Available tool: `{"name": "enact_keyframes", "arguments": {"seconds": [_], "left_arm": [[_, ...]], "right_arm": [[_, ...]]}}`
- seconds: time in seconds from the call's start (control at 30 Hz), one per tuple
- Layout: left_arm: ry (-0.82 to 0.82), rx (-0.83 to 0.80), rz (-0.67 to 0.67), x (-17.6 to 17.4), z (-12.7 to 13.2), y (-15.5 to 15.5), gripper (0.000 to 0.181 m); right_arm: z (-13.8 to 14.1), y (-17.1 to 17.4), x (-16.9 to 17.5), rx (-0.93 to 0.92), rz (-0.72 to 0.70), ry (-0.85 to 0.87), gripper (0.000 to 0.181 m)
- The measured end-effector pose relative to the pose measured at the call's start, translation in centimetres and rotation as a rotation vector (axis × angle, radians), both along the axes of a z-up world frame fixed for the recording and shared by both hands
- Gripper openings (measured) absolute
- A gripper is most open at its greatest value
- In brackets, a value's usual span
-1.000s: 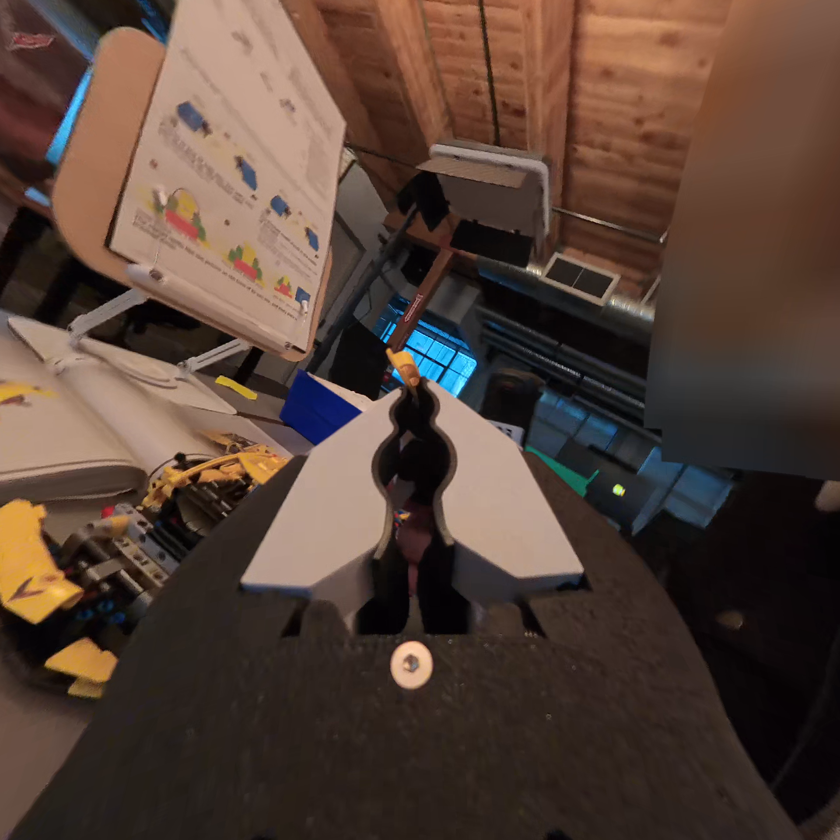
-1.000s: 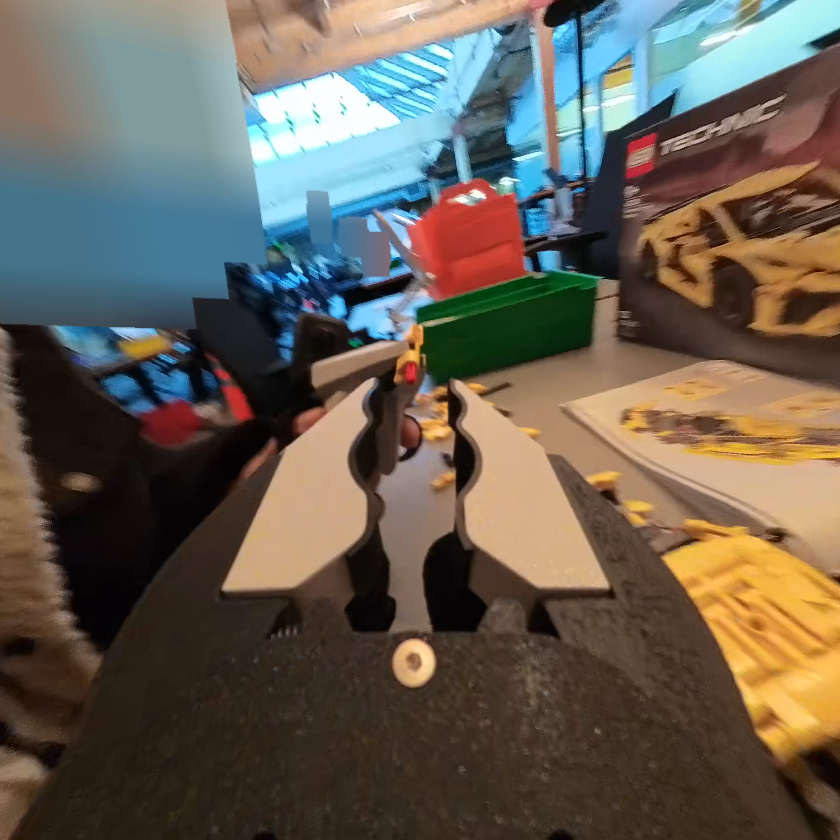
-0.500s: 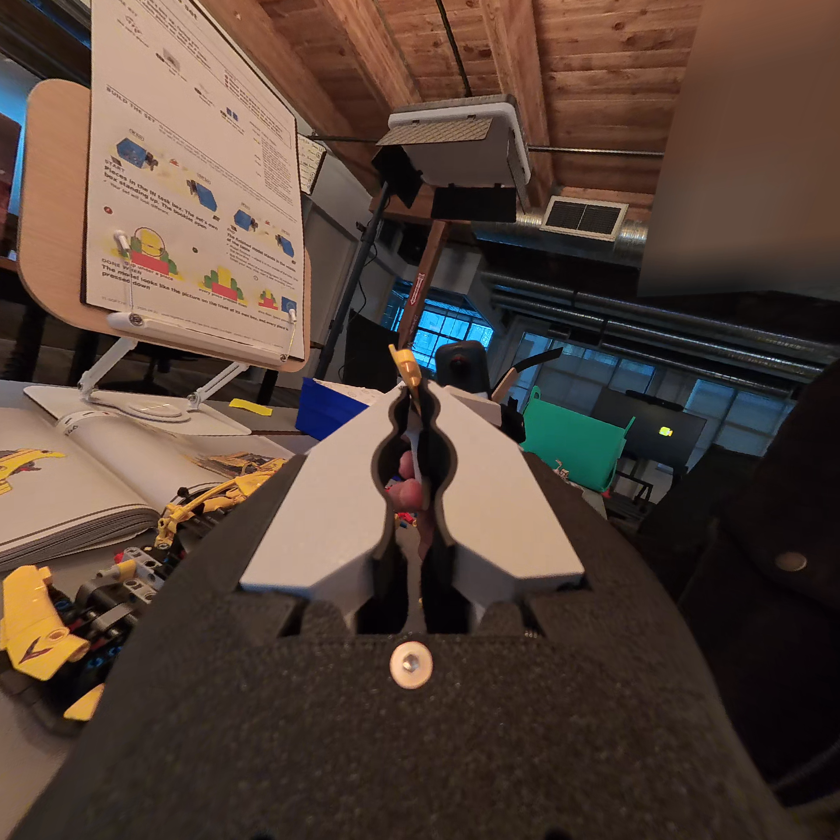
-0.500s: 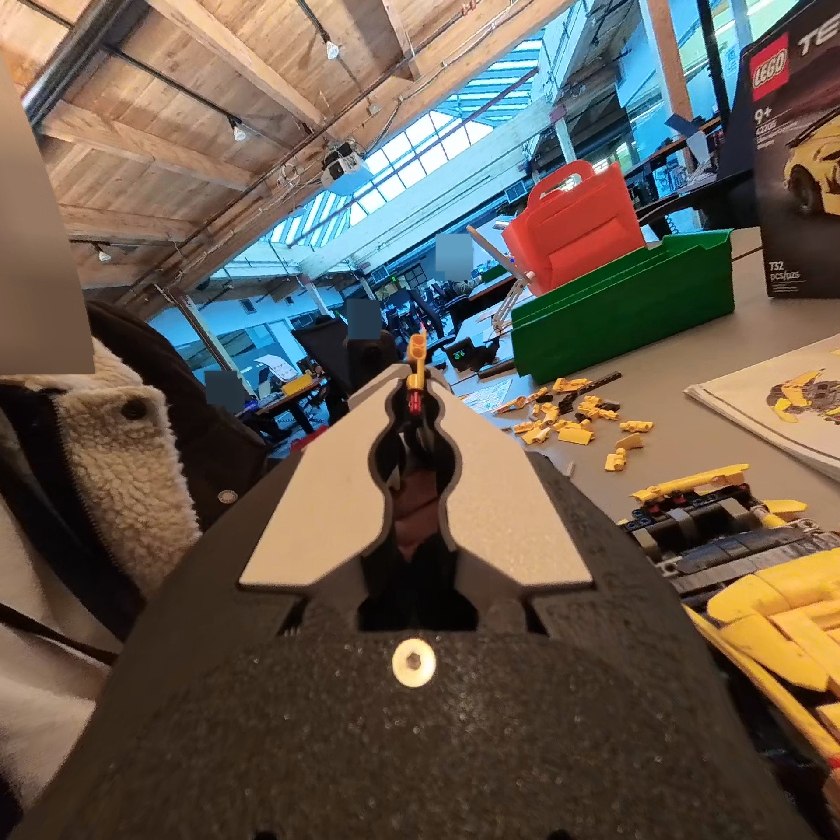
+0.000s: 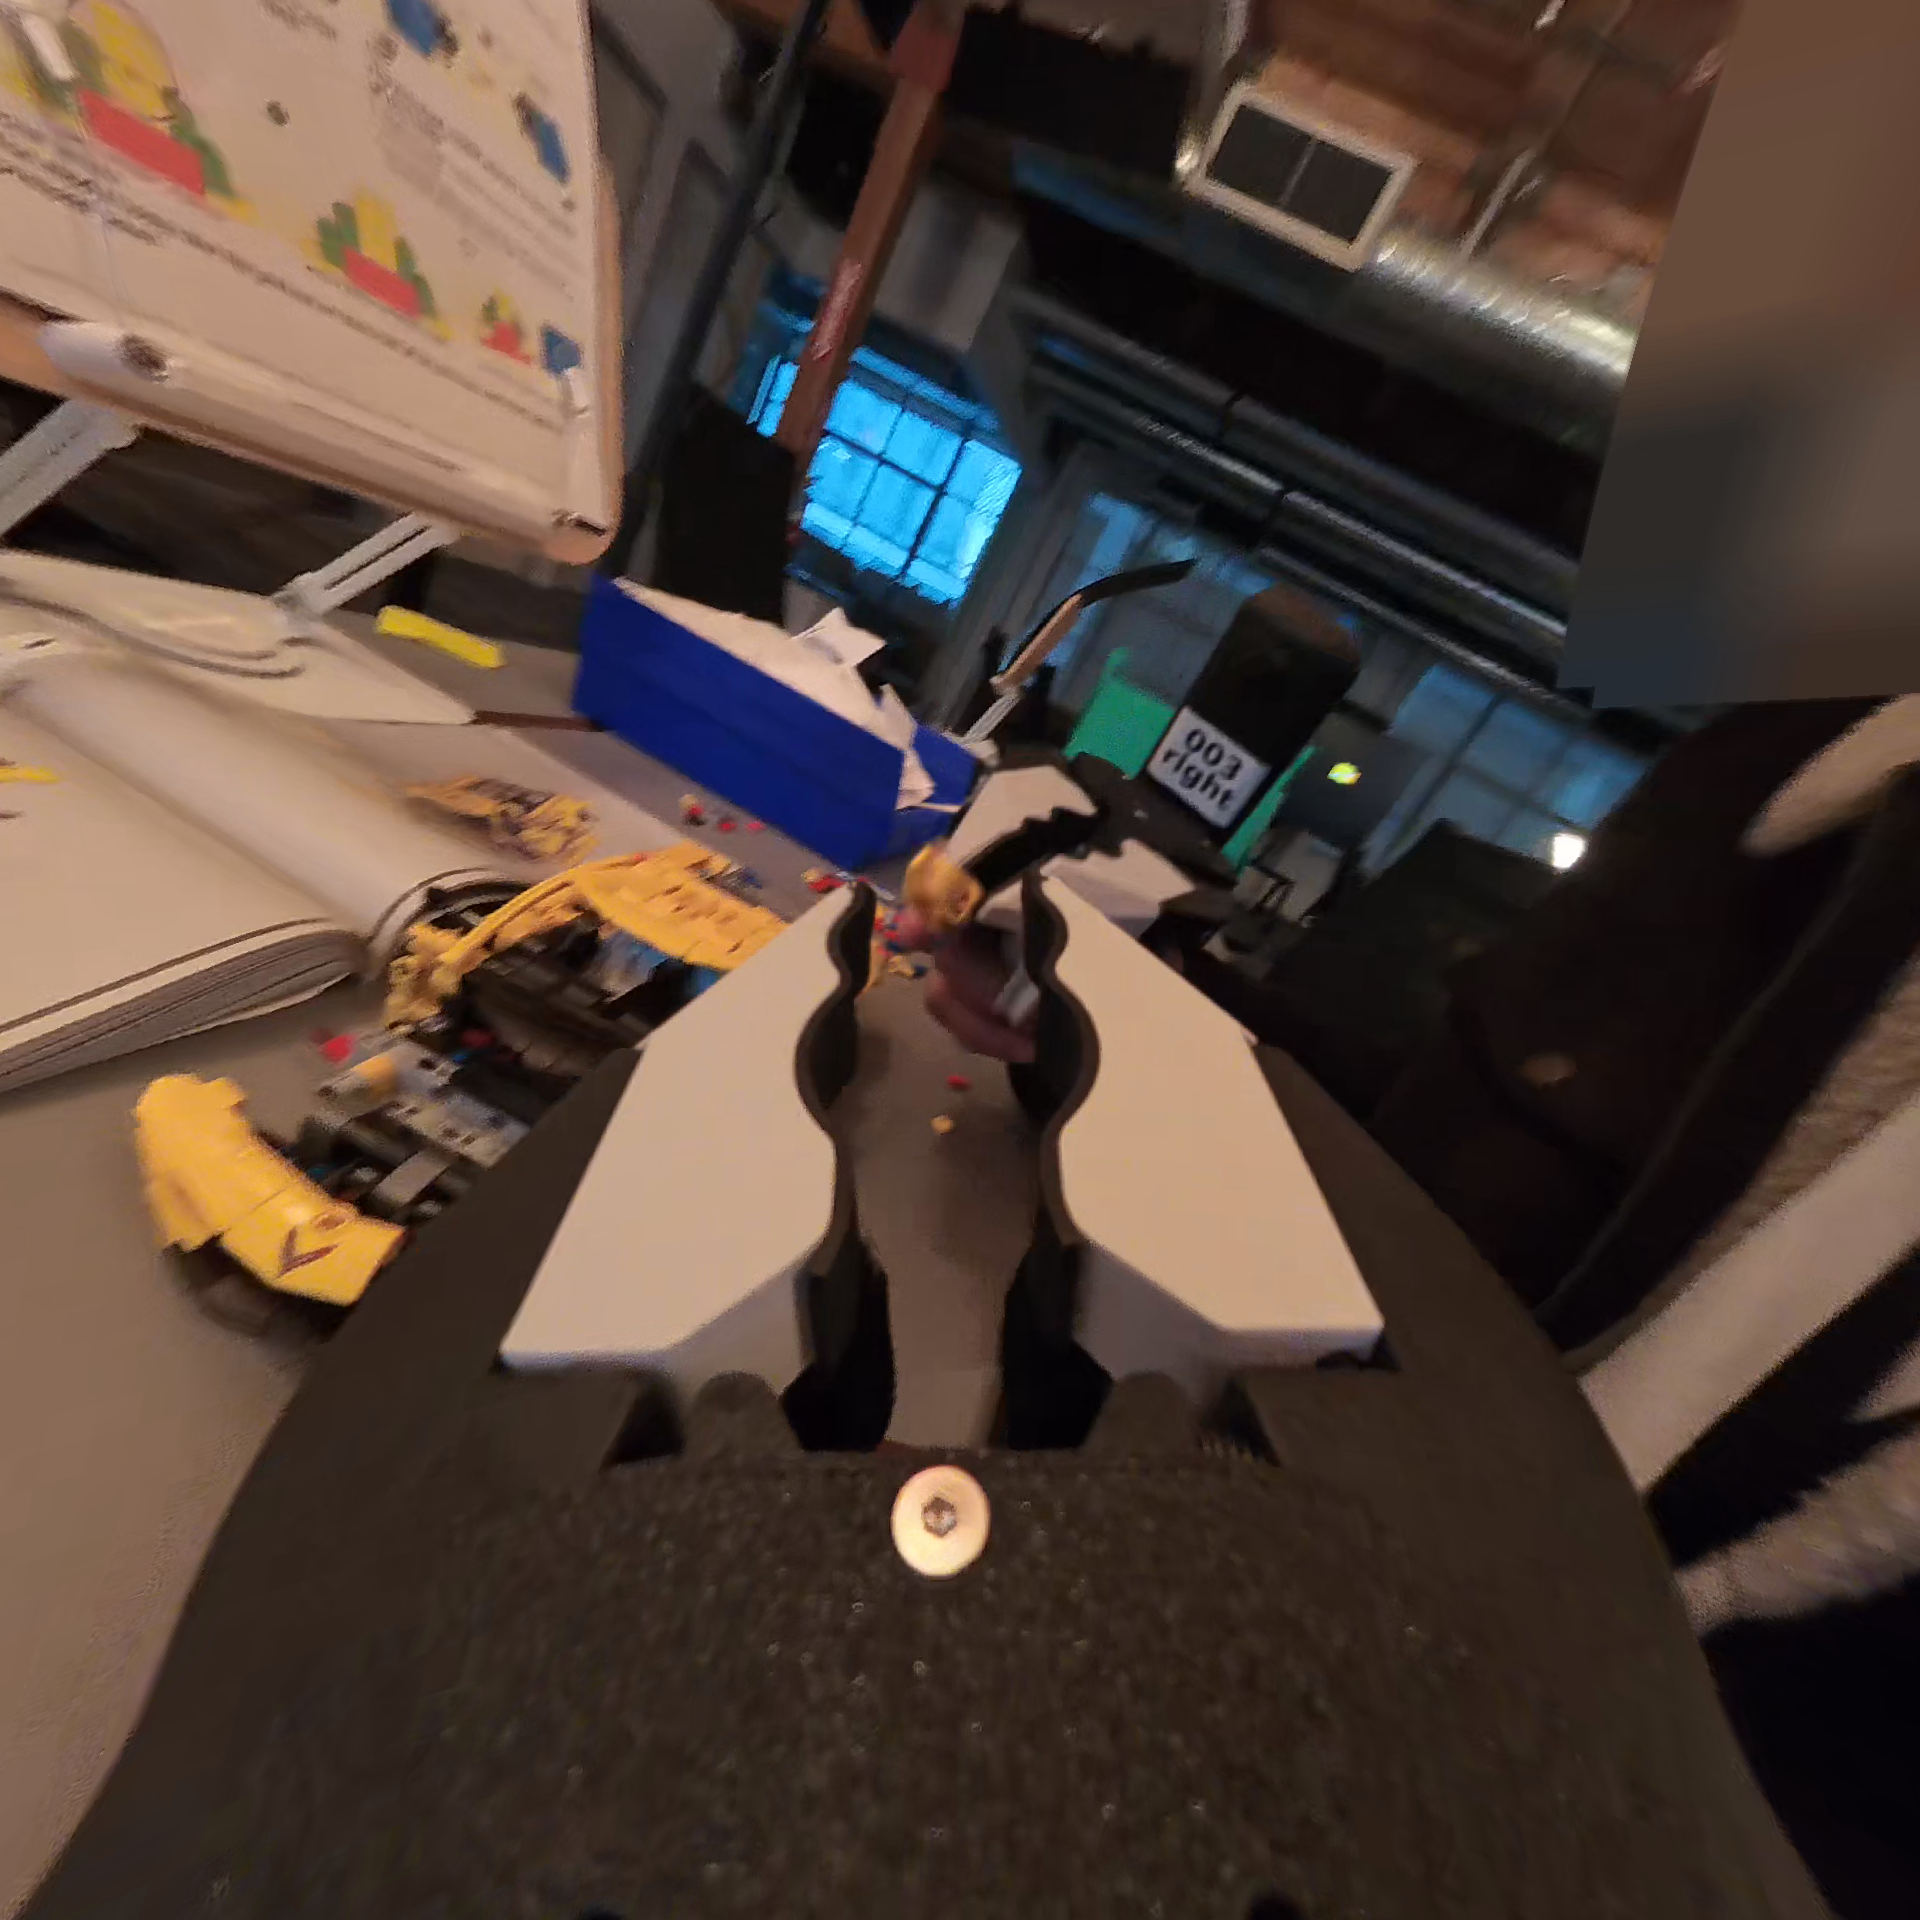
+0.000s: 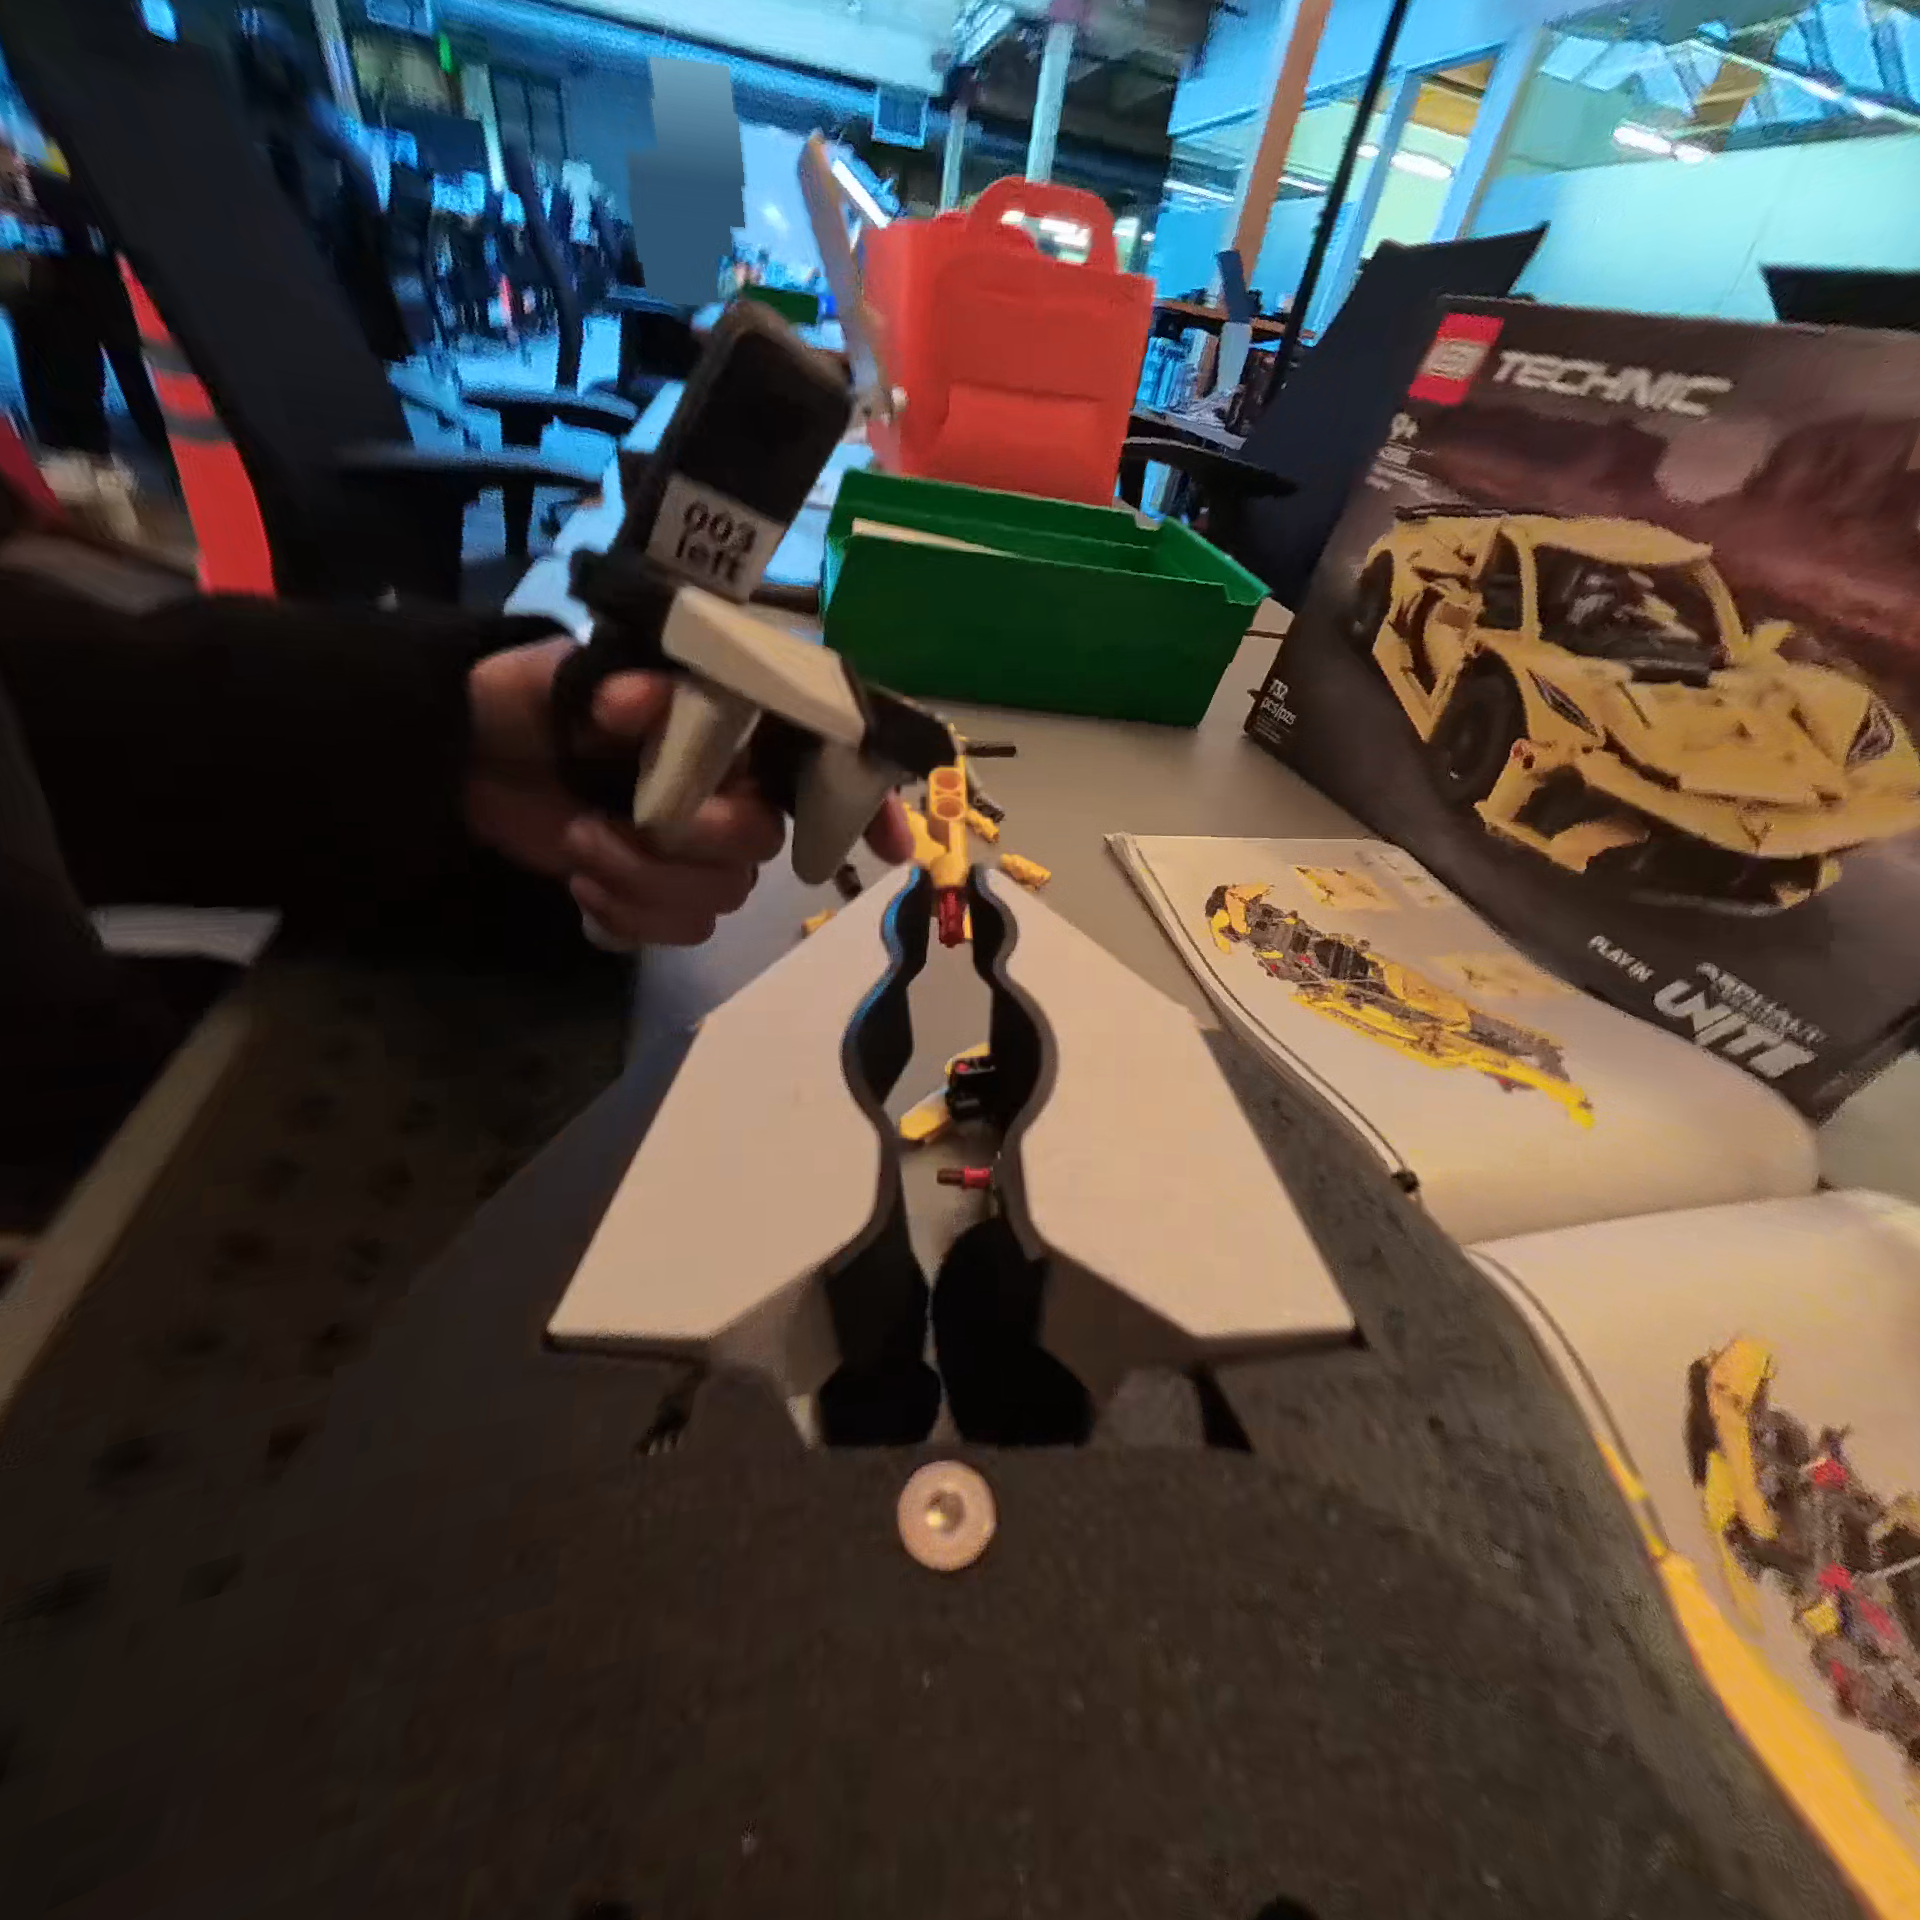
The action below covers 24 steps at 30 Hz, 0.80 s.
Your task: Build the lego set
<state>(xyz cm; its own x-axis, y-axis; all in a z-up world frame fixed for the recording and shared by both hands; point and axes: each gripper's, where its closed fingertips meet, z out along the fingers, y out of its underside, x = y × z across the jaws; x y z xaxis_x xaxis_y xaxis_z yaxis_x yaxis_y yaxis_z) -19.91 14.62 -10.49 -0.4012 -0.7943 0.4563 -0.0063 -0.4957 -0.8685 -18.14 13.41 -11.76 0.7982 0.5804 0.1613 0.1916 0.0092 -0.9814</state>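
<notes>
- The right gripper (image 6: 948, 883) was nearly closed at its tips, pinching a small yellow piece (image 6: 948, 821) that carried a red pin at its lower end; the piece stood upright, sticking out past the fingertips.
- The left gripper (image 5: 940, 904) had its fingers spread, with a clear gap of grey table (image 5: 83, 1351) showing between them, and nothing was held in it.
- In the left wrist view the yellow piece (image 5: 938, 888) appeared just beyond the left gripper's tips, held by the right gripper (image 5: 1023, 831), which came in from farther off.
- In the right wrist view the left gripper (image 6: 862, 790), held in a hand (image 6: 623, 790) with a dark sleeve, hung just left of the yellow piece; I could not tell whether the two touched.
- Loose yellow parts (image 6: 1023, 868) lay on the table behind the yellow piece, and a few more showed between the right gripper's fingers.
- A green bin (image 6: 1029, 613) sat behind the yellow piece, with an orange bag (image 6: 1013, 353) behind that.
- The set's box (image 6: 1621, 665) stood to the right of the yellow piece, and an open instruction booklet (image 6: 1455, 1039) lay in front of the box.
- In the left wrist view the partly built yellow car (image 5: 520, 997) lay to the left of the yellow piece, next to the booklet (image 5: 156, 883), with a blue bin (image 5: 748, 727) behind it.
</notes>
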Motion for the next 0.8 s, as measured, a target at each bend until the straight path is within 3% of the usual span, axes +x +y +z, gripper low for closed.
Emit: {"name": "enact_keyframes", "arguments": {"seconds": [0.07,0.23,0.67,0.8], "left_arm": [[-0.03,0.027,-0.052,-0.5,0.4,-1.1,0.029],[-0.076,0.035,-0.119,-1.2,1.3,-2.2,0.029],[-0.135,0.089,-0.123,-1.5,2.0,-3.4,0.021],[-0.152,0.081,-0.112,-1.7,2.3,-3.1,0.012]], "right_arm": [[0.0,-0.3,-0.8,0.039,0.027,-0.036,0.006],[0.7,-1.3,-1.6,-0.007,0.138,0.089,0.006],[2.2,-2.5,-2.9,-0.091,0.317,0.363,0.006],[2.7,-2.5,-2.6,-0.105,0.345,0.454,0.006]]}}
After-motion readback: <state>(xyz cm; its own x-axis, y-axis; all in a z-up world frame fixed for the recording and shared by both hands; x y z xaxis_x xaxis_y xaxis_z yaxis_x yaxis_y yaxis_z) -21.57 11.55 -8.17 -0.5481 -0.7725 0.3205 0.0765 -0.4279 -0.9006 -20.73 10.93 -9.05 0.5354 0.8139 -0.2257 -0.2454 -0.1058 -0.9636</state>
